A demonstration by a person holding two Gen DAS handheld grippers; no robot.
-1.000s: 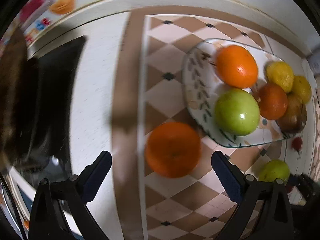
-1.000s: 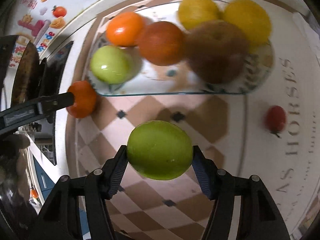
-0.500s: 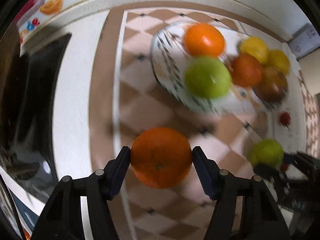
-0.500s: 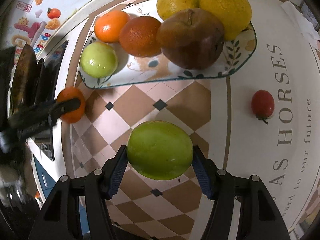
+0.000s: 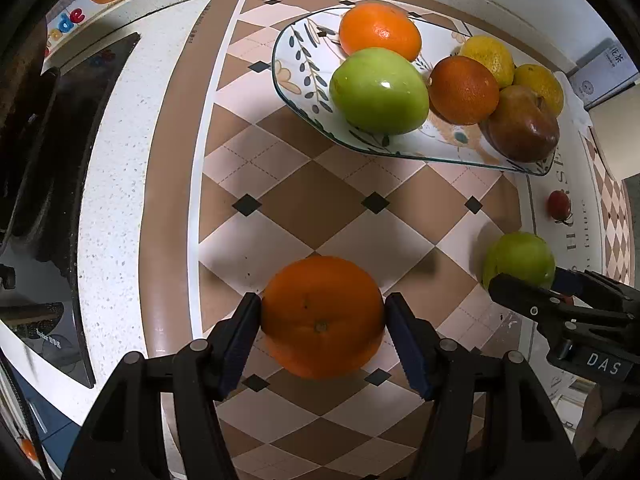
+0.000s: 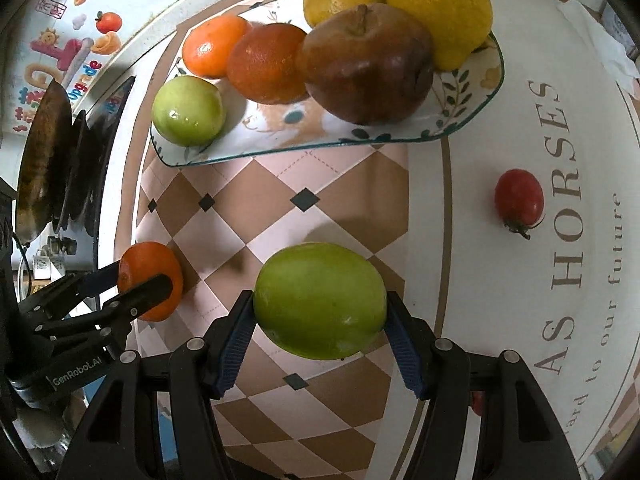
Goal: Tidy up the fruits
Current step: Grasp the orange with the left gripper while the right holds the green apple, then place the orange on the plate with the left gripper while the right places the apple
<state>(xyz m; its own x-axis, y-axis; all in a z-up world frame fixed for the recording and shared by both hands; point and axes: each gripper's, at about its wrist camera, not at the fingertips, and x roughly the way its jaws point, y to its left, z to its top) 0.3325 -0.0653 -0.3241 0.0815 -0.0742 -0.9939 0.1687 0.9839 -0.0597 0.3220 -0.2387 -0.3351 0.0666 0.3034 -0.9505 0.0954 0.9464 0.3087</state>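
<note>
A: Item one, left gripper (image 5: 323, 318): pads are pressed on both sides of an orange (image 5: 322, 316), held over the checkered mat (image 5: 320, 200).

B: Item two, right gripper (image 6: 320, 320): a green apple (image 6: 320, 300) is clamped between the blue pads (firmly, both sides touching).

A: Beyond them, a leaf-patterned plate (image 6: 472, 116) is loaded with six fruits.

B: One cherry tomato (image 6: 519, 199) is noted apart, on the lettered cloth (image 6: 520, 80) beside the plate.

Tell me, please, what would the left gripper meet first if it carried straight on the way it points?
Probably the checkered mat directly beneath it; the left gripper points down holding the orange, so the fruit would likely touch first.
</note>
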